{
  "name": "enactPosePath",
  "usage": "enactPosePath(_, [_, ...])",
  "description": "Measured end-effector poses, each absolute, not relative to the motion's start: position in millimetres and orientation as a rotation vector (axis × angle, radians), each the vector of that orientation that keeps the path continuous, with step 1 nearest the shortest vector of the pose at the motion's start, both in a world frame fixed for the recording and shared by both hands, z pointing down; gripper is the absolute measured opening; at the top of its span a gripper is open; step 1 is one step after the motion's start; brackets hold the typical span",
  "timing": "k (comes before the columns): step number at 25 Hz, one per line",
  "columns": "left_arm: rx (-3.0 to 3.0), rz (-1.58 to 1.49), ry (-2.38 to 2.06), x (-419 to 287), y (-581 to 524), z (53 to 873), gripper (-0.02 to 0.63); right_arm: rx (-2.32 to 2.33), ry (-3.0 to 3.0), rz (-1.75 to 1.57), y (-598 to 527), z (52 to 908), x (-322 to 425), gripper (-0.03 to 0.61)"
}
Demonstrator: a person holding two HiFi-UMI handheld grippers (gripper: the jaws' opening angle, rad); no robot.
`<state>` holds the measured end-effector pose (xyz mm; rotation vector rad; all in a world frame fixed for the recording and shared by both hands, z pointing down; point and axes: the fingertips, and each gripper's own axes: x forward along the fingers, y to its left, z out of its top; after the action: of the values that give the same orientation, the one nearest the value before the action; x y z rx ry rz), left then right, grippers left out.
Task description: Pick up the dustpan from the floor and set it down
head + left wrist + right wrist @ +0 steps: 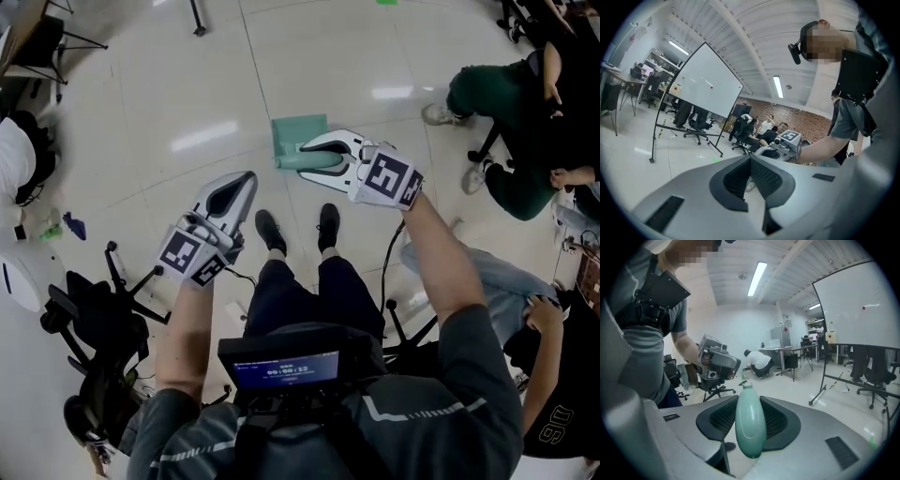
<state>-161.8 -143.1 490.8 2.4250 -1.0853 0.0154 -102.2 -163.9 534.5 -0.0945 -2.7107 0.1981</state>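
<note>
Step in hand, my read: pickup is done and this is the set-down half.

I'm clamping the right gripper point(328, 155) on the dustpan point(298, 137) by its green handle point(750, 427). The jaws are standing partly apart, with the handle filling the gap between them. Both ribbed pads point(721, 418) are pressing on its sides. The handle's rounded end is pointing back at the camera, so the grip is sitting mid-handle.

The pan end is sticking out past the jaw tips, hanging over the floor point(187, 103) just ahead of my shoes point(272, 232). I can't tell whether the pan is touching the tile or floating just above it.

The left gripper point(751, 164) is doing nothing useful. Its jaws are closed together with nothing between them, and it's sitting beside the right one, well clear of the dustpan.

Next move, as I'm judging it:
- Get the pan flat on the tile.
- Only then spread the right jaws and back off along the handle, so it isn't getting dragged.
- Bare floor around the drop spot; seated people and chairs are well off to the side.
</note>
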Motion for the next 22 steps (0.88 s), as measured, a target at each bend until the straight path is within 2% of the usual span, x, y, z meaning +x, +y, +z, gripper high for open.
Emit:
enactPosePath(11, [2.324, 0.082, -1.048, -166.6, -139.5, 644.3, 0.023, -0.05, -2.716, 0.266, -176.5, 695.2, -102.7, 0.16])
enactPosePath(22, [2.319, 0.1, -0.974, -140.7, -132.3, 670.8, 0.023, -0.053, -2.671, 0.285, -156.4, 730.6, -83.1, 0.16])
